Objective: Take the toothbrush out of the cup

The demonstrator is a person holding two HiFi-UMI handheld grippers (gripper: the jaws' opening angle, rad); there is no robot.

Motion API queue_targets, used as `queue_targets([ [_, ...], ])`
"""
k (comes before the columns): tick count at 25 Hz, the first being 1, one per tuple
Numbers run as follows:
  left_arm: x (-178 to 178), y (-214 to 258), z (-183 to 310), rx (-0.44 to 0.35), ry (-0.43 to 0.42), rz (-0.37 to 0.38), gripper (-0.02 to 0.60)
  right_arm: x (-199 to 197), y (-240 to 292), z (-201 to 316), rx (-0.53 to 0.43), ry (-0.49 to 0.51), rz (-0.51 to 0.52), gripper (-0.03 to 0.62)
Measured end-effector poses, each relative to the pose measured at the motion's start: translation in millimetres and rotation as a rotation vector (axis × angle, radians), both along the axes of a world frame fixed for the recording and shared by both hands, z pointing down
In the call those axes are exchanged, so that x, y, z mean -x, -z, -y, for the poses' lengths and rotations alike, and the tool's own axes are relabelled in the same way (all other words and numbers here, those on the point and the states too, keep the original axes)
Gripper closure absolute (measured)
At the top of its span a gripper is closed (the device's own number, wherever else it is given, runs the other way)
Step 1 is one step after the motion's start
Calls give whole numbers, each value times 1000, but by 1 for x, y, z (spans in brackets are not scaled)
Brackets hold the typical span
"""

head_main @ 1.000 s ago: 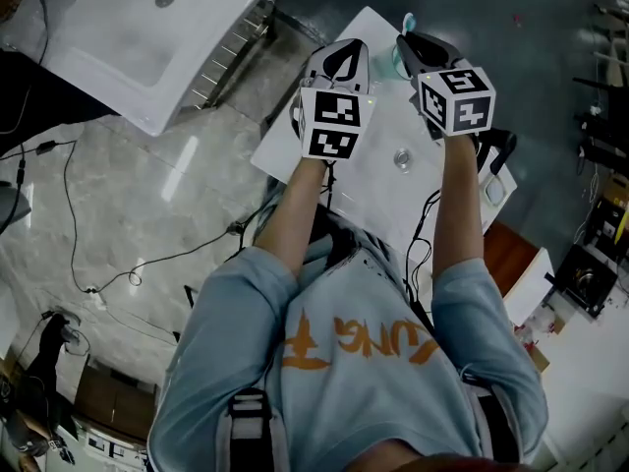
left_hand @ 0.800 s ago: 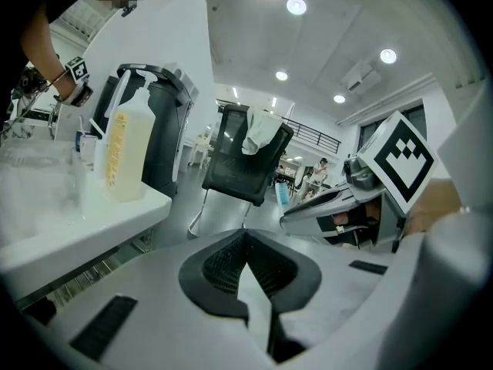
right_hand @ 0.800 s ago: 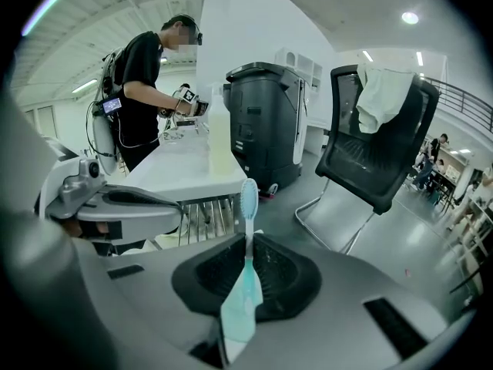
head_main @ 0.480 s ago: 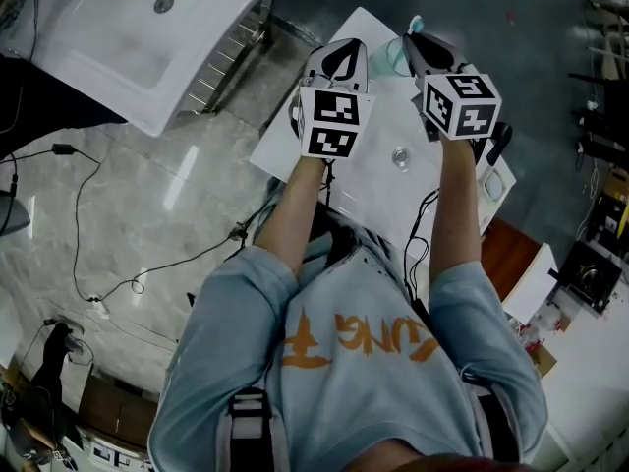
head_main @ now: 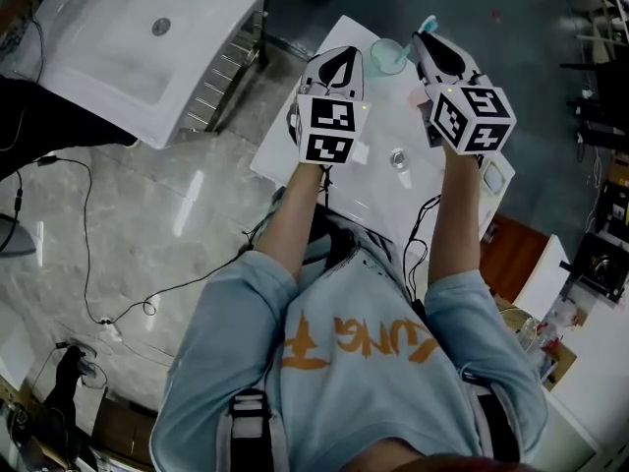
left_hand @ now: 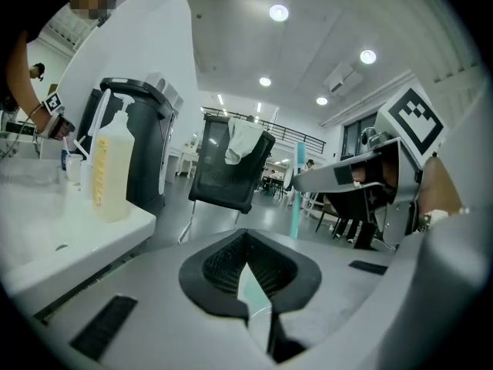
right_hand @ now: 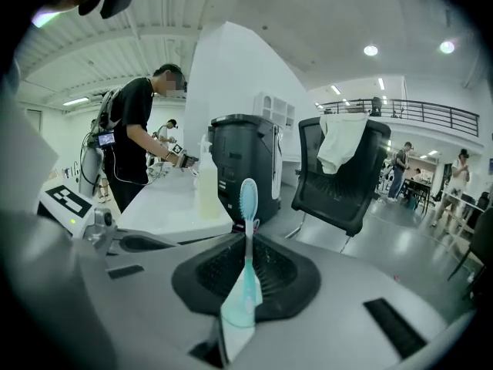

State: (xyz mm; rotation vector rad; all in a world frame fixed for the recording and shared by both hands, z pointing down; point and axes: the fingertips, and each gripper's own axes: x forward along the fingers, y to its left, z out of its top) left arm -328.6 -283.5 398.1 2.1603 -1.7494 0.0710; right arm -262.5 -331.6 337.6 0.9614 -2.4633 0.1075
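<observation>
Right gripper (right_hand: 246, 241) clamps the toothbrush (right_hand: 247, 203), bristles up at 12 o'clock; left gripper (left_hand: 246, 241) has its jaws together; only the head view shows the cup (head_main: 386, 55), at the left gripper's 3 o'clock; whether the handle's end sits inside it, I cannot tell.

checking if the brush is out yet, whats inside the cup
Nothing shows in the mouth of the cup; the toothbrush is clamped in the right gripper beside it. The cup's bottom is hidden by its wall and the left gripper.
</observation>
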Motion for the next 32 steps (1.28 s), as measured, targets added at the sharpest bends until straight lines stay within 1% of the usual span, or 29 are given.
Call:
queue_targets([
  [8,-13,19,-8,-38,-47,33,561,-18,38,-16,-61,-48,70,559],
  [16,-35,29,-16,-59,-106,57,561,-52,55,-35,-81,-125,133,559],
  [22,-70,35,-19,-79,-175,81,561,-90,62,-52,-88,-187,168,559],
  [32,-148,42,-30,-105,-306,103,561,-168,74,-82,-104,-302,216,557],
])
